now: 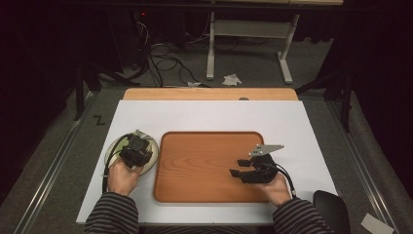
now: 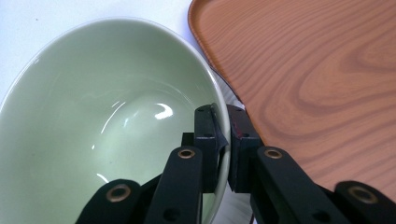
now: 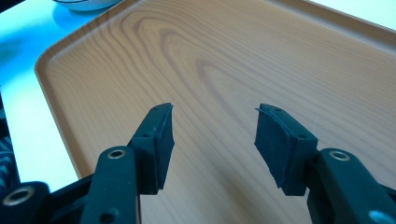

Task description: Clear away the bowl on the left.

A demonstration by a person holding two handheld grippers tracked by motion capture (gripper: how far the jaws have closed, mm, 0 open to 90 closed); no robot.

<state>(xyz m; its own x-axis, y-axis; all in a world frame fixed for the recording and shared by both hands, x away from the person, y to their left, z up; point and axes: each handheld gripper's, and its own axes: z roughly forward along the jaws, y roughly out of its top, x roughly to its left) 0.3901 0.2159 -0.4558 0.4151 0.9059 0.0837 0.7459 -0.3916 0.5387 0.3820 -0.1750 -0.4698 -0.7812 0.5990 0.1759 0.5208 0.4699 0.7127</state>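
Note:
A pale green bowl (image 1: pixel 148 157) sits on the white table top just left of a wooden tray (image 1: pixel 204 161). My left gripper (image 1: pixel 135 152) is over the bowl's right side. In the left gripper view its jaws pinch the bowl's rim (image 2: pixel 223 140), one pad inside the bowl (image 2: pixel 93 116) and one outside, so my left gripper (image 2: pixel 224 148) is shut on it. The tray (image 2: pixel 317 79) lies right beside the bowl. My right gripper (image 1: pixel 240 168) hovers above the tray's right half, pointing left. The right gripper (image 3: pixel 212 140) stands open with nothing between its pads, bare tray (image 3: pixel 196 60) beneath.
The white table top (image 1: pixel 209 114) has a wooden strip along its far edge. A dark round object (image 1: pixel 331 209) sits at the near right corner. Cables and a table frame (image 1: pixel 248 44) stand on the floor beyond. The bowl's rim (image 3: pixel 84 4) peeks in at the right gripper view's top.

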